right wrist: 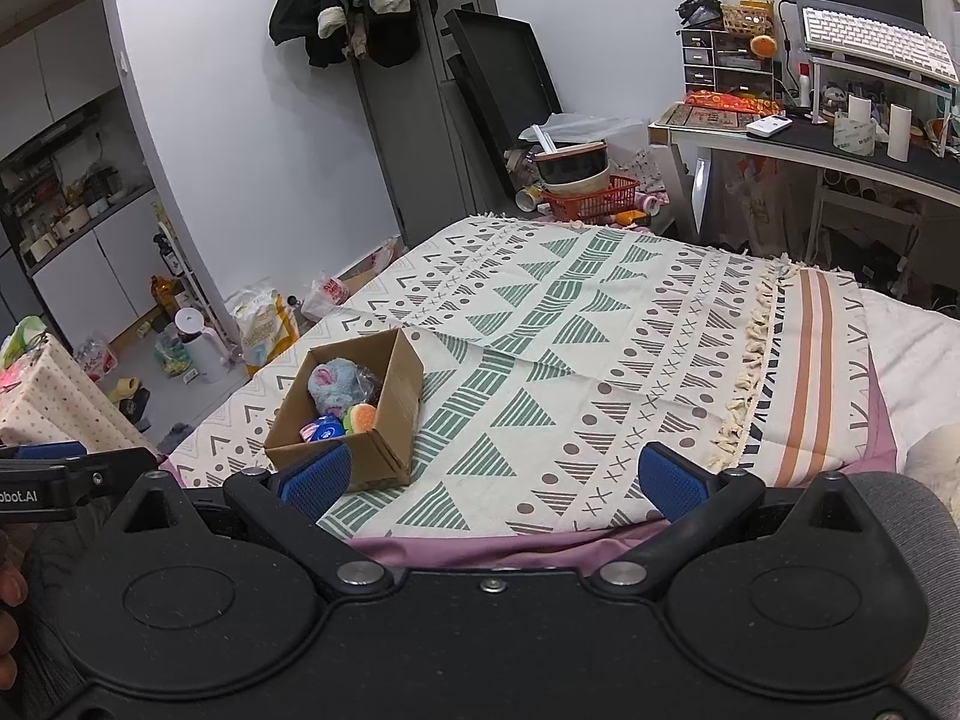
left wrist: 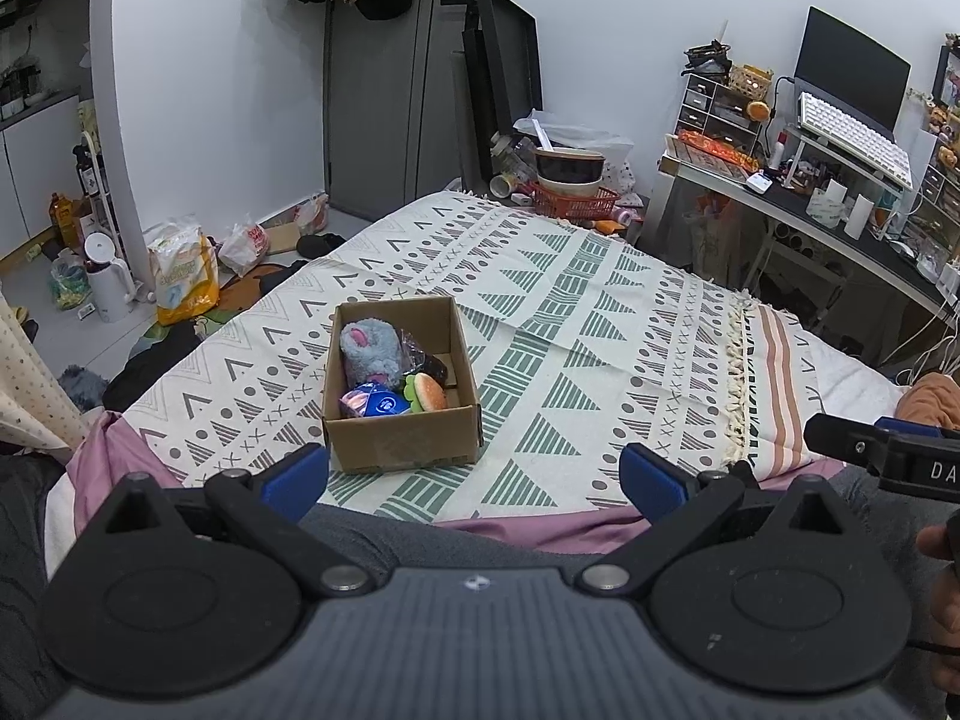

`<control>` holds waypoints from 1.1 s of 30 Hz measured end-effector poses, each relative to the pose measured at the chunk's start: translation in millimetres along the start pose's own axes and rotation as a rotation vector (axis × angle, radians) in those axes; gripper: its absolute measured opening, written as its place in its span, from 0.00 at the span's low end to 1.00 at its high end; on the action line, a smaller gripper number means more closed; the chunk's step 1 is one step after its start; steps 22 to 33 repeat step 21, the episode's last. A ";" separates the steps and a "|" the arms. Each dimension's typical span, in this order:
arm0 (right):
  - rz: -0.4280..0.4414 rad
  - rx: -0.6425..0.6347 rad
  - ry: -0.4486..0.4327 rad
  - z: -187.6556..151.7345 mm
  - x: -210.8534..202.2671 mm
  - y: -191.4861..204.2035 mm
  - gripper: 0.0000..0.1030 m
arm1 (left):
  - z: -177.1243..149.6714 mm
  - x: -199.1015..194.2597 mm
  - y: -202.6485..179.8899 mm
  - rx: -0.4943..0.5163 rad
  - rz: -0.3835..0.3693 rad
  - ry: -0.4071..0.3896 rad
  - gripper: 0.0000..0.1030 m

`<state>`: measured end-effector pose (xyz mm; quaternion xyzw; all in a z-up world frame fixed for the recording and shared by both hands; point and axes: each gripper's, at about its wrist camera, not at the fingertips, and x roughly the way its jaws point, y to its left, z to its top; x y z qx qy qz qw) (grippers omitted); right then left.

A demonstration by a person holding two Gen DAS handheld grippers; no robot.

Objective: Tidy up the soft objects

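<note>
A brown cardboard box (left wrist: 403, 444) (right wrist: 384, 420) sits on the patterned blanket (left wrist: 570, 324) (right wrist: 600, 324) near its front left. Inside lie a grey-blue plush toy (left wrist: 366, 348) (right wrist: 331, 387), a burger-shaped toy (left wrist: 429, 391) (right wrist: 362, 417), a blue round item (left wrist: 384, 405) (right wrist: 327, 429) and a dark wrapped item (left wrist: 427, 361). My left gripper (left wrist: 474, 474) stands open just short of the box, nothing between its blue pads. My right gripper (right wrist: 495, 477) is open too, its left pad overlapping the box's near corner in view. Part of the right gripper (left wrist: 888, 450) shows at the right edge of the left wrist view.
A desk (right wrist: 840, 138) with a keyboard and monitor stands at the right. A red basket (left wrist: 576, 201) with bowls sits past the bed's far end. Bags and a white kettle (left wrist: 108, 285) litter the floor at left. Grey-trousered legs lie under both grippers.
</note>
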<state>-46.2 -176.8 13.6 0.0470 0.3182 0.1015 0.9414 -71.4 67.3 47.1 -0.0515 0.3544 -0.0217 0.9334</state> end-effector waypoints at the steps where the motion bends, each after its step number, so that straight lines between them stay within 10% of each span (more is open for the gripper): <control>1: 0.000 0.000 0.000 -0.2 0.3 0.0 1.00 | -0.4 -0.3 0.2 0.001 0.001 -0.001 0.99; 33: 0.000 0.020 0.016 -1.7 7.3 -0.9 1.00 | 0.5 2.5 -1.9 0.009 -0.003 -0.005 0.99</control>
